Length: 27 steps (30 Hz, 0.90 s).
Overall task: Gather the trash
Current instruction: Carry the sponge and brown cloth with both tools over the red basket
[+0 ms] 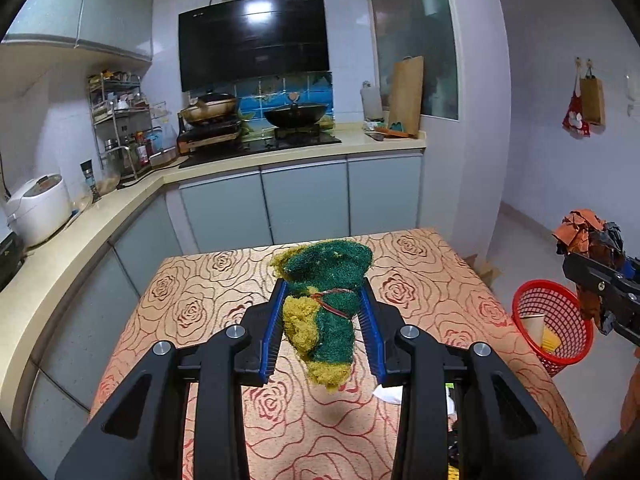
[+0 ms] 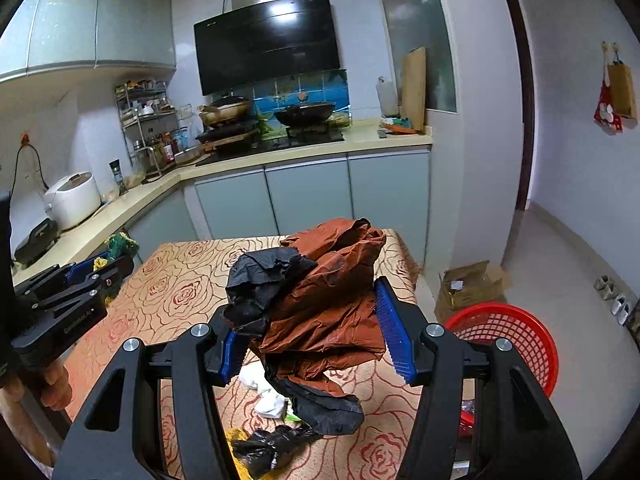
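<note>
Green-and-yellow scouring pad [image 1: 324, 300], brown and black bags [image 2: 320, 304], red mesh basket [image 2: 516, 340], rose-patterned tablecloth [image 1: 208, 304]

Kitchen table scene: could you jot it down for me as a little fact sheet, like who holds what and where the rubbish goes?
Place: kitchen, table with a rose-patterned cloth
Left gripper: jaws shut on a green and yellow scouring pad, held above the table
Right gripper: jaws shut on crumpled brown and black bags
Bin: red basket on the floor to the right of the table, some paper already inside
Left on table: white tissue, black bag
</note>
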Tool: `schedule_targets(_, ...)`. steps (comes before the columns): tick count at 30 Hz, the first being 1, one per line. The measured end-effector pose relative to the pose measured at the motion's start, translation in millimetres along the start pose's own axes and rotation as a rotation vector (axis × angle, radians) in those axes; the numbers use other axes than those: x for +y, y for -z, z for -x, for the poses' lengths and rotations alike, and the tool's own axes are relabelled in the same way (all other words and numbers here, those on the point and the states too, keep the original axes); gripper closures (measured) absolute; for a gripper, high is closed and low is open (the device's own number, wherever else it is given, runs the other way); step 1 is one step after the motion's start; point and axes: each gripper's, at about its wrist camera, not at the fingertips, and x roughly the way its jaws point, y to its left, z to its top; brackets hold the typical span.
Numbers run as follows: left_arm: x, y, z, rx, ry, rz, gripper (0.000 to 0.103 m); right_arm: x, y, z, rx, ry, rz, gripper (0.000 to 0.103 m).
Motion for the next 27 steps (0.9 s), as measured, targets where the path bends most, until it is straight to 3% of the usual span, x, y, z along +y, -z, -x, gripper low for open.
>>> schedule_targets(27, -95, -8, -15, -0.004, 0.161, -0.061, 0.069, -71, 9, 24, -0.027, 0.156, -0.096, 0.047)
